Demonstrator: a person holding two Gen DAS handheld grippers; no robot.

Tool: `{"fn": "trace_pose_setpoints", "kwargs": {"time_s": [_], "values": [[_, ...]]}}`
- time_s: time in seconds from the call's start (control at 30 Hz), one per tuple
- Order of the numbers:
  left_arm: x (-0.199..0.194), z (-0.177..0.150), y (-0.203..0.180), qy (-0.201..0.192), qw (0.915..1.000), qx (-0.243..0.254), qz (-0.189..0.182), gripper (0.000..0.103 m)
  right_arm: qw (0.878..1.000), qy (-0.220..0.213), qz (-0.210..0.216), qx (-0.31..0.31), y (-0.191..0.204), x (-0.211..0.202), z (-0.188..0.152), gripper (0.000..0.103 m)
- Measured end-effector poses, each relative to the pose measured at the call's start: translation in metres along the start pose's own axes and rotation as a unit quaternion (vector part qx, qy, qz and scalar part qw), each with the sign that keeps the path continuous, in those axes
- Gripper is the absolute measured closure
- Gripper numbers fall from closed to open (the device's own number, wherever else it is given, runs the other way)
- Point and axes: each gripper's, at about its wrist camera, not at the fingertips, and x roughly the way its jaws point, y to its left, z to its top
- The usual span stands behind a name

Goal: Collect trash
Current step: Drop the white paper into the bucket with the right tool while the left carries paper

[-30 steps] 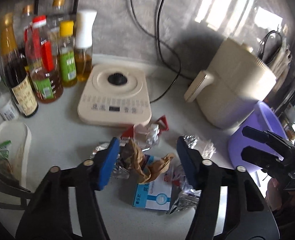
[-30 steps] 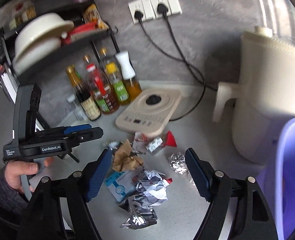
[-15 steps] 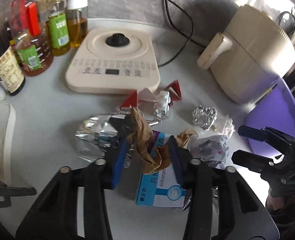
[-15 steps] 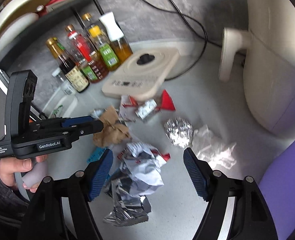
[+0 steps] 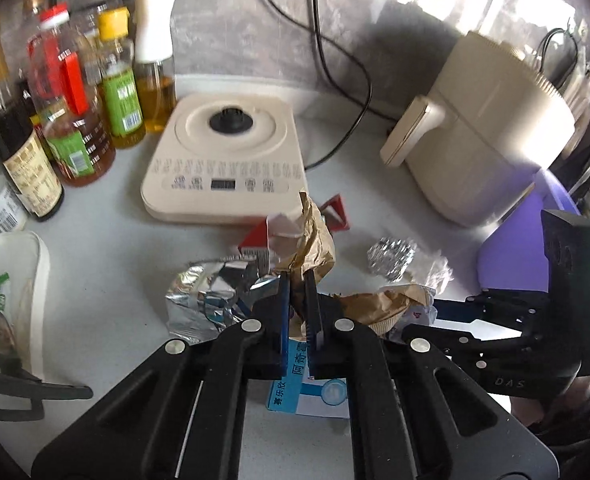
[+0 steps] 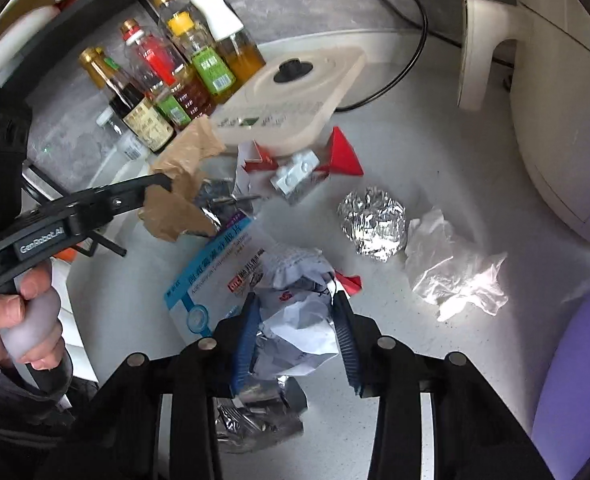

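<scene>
Left tongs (image 5: 297, 292): pressed together on the crumpled brown paper (image 5: 313, 240), which stands up between the blue pads, lifted above the rest of the litter.
Right tongs (image 6: 297, 326): closing around the crumpled white wrapper (image 6: 299, 312); both pads sit against its sides, so call it pinched, though only loosely by the look of it.
Trash left on the tabletop (image 6: 435, 152): foil ball (image 6: 373, 222), clear plastic scrap (image 6: 451, 264) just beside it, blue-and-white medicine box (image 6: 211, 272), flattened foil sheet (image 5: 203, 300), red-and-white carton pieces (image 6: 335, 152) and a blister pack (image 6: 297, 174) near the cream cooker base (image 5: 227, 152).
Destination: a purple bin (image 6: 575, 360) shows at the right edge; likely where it all goes.
Progress: early going! Two pieces gripped, neither dropped in the bin yet as far as I can see, and at least six more lie scattered.
Next call: carry both loads over to the purple rim.
</scene>
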Motion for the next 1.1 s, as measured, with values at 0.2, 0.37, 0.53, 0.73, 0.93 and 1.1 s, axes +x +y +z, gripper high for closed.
{"fn": "trace_pose_setpoints", "kwargs": {"time_s": [0.2,0.37,0.53,0.73,0.93,1.1], "values": [[-0.026,0.003,-0.004,-0.031,0.9995,0.003,0.001,0.096,0.999,-0.047,0.005,-0.01,0.011,-0.032,0.006,0.068],[-0.056,0.009,-0.014,-0.064,0.9979,0.014,-0.003,0.096,0.991,-0.125,-0.01,-0.035,0.027,-0.084,0.009,0.068],[-0.08,0.016,-0.031,-0.088,0.9949,0.048,-0.014,0.096,0.978,-0.207,-0.022,-0.034,0.03,-0.139,0.007,0.068],[-0.095,0.029,-0.058,-0.109,0.99,0.083,-0.035,0.096,0.962,-0.267,-0.059,-0.009,0.013,-0.191,-0.009,0.067],[-0.099,0.035,-0.092,-0.119,0.9835,0.12,-0.066,0.096,0.949,-0.296,-0.101,0.032,-0.013,-0.225,-0.027,0.067],[-0.094,0.038,-0.121,-0.118,0.9778,0.147,-0.091,0.096,0.937,-0.316,-0.134,0.063,-0.035,-0.252,-0.045,0.066]]}}
